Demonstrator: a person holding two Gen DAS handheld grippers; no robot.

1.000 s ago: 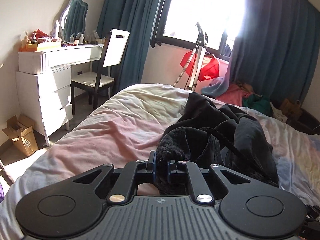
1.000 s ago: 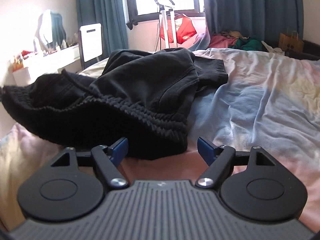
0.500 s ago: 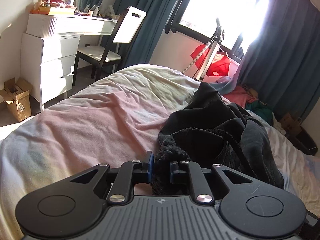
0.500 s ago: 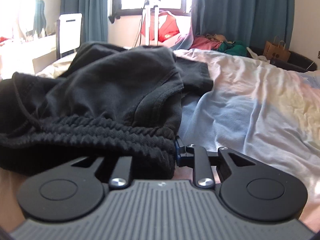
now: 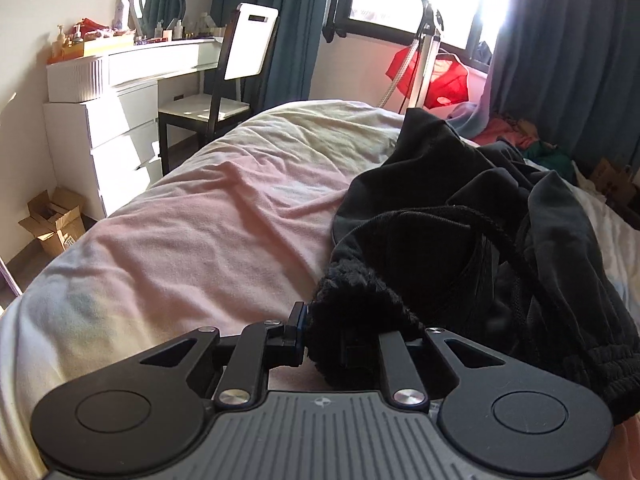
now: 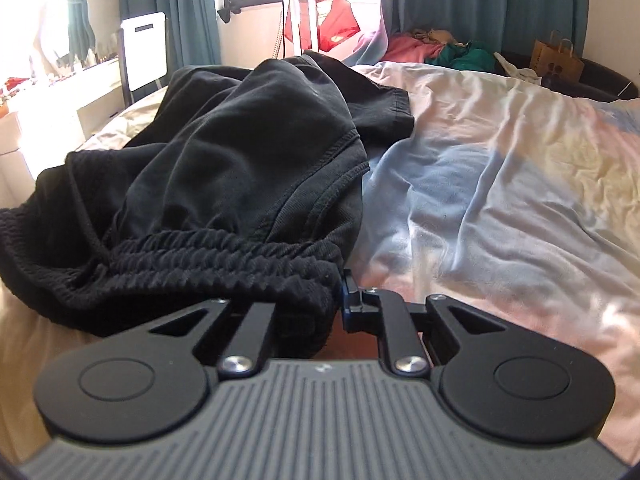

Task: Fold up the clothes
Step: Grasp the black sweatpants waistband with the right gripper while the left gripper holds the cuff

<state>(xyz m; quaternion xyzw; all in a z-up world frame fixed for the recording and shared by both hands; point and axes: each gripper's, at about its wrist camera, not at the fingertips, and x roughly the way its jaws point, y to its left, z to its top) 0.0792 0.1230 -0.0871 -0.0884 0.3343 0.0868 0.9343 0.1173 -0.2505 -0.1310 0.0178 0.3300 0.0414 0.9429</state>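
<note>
A pair of black shorts (image 5: 472, 216) with a ribbed elastic waistband lies crumpled on the bed (image 5: 224, 216). My left gripper (image 5: 324, 340) is shut on one end of the waistband, which bunches over its right finger. In the right wrist view the shorts (image 6: 248, 148) spread from the left to the centre. My right gripper (image 6: 320, 300) is shut on the other end of the waistband (image 6: 200, 252); the cloth hides its left finger.
A pastel pink, blue and yellow sheet (image 6: 500, 168) covers the bed. A white dresser (image 5: 116, 92) and a chair (image 5: 224, 80) stand at the left, with a cardboard box (image 5: 56, 220) on the floor. A clothes steamer (image 5: 424, 52), more clothes (image 6: 436, 48) and a paper bag (image 6: 556, 56) lie beyond the bed.
My right gripper has closed on the waistband from wide open. Both grippers have lifted the waistband slightly off the bed. The left one keeps its grip.
</note>
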